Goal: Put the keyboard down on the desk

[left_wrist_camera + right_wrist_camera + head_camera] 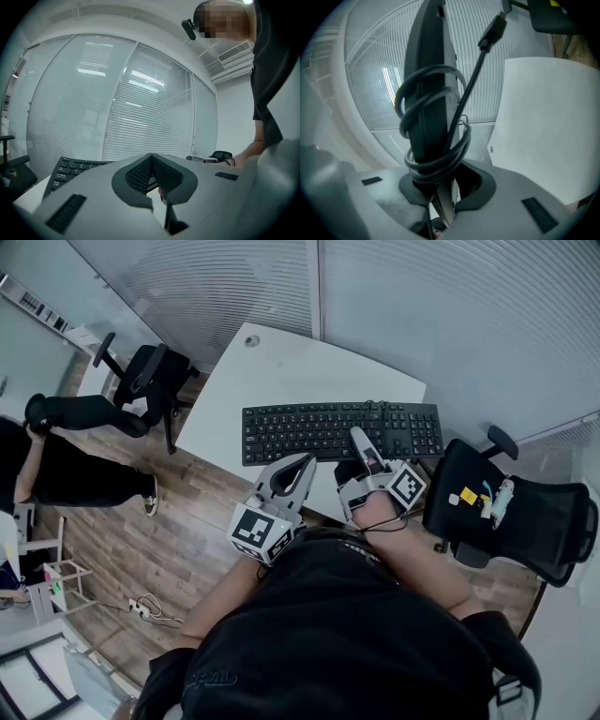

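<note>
A black keyboard (337,430) lies flat over the near part of the white desk (281,362), and I cannot tell if it touches it. My right gripper (361,442) is shut on the keyboard's near edge, right of its middle. The right gripper view shows the keyboard (429,93) edge-on between the jaws, with its black cable (440,154) wound round it and the plug (492,30) sticking out. My left gripper (302,465) hovers just in front of the keyboard's near edge, shut on nothing. In the left gripper view the pads meet at the tip, with the keyboard (70,168) beyond.
A black office chair (525,512) with small items on its seat stands right of the desk. Another chair (150,376) and a seated person (56,465) are at the left. Glass walls with blinds (450,306) run behind the desk. A power strip (145,607) lies on the wooden floor.
</note>
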### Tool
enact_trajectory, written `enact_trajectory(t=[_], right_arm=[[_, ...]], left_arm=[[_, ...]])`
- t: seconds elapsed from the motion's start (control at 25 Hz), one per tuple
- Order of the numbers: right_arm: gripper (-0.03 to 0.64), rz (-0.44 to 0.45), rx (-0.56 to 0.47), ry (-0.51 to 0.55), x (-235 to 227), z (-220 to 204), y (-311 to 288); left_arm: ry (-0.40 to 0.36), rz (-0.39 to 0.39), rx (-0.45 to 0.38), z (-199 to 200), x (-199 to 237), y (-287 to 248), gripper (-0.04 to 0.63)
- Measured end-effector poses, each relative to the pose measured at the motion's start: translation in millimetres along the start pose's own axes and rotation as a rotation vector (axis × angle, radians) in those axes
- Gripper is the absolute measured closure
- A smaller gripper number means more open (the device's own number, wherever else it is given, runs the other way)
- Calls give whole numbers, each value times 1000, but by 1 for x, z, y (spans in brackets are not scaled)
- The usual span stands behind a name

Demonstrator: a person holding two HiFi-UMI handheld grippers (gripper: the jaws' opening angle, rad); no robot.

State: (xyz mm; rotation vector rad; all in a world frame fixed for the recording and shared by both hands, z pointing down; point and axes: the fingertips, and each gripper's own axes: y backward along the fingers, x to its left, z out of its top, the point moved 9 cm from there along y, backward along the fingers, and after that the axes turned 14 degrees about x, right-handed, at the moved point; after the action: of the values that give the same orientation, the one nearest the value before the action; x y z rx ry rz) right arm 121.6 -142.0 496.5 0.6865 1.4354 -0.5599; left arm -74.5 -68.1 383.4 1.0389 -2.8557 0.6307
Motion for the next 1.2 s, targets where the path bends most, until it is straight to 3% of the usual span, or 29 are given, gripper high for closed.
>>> enact_trajectory(t=[0.36, 0.84, 1.2], right_arm=[[529, -25, -46, -6, -8, 4, -8], [529, -53, -105, -29, -16, -10, -73], [529, -53, -157, -54, -32, -13, -82]], left_arm=[[8, -58, 27, 3, 21, -15, 580], [23, -110, 72, 17, 99, -10, 580], [18, -160, 110, 11, 121, -21, 580]])
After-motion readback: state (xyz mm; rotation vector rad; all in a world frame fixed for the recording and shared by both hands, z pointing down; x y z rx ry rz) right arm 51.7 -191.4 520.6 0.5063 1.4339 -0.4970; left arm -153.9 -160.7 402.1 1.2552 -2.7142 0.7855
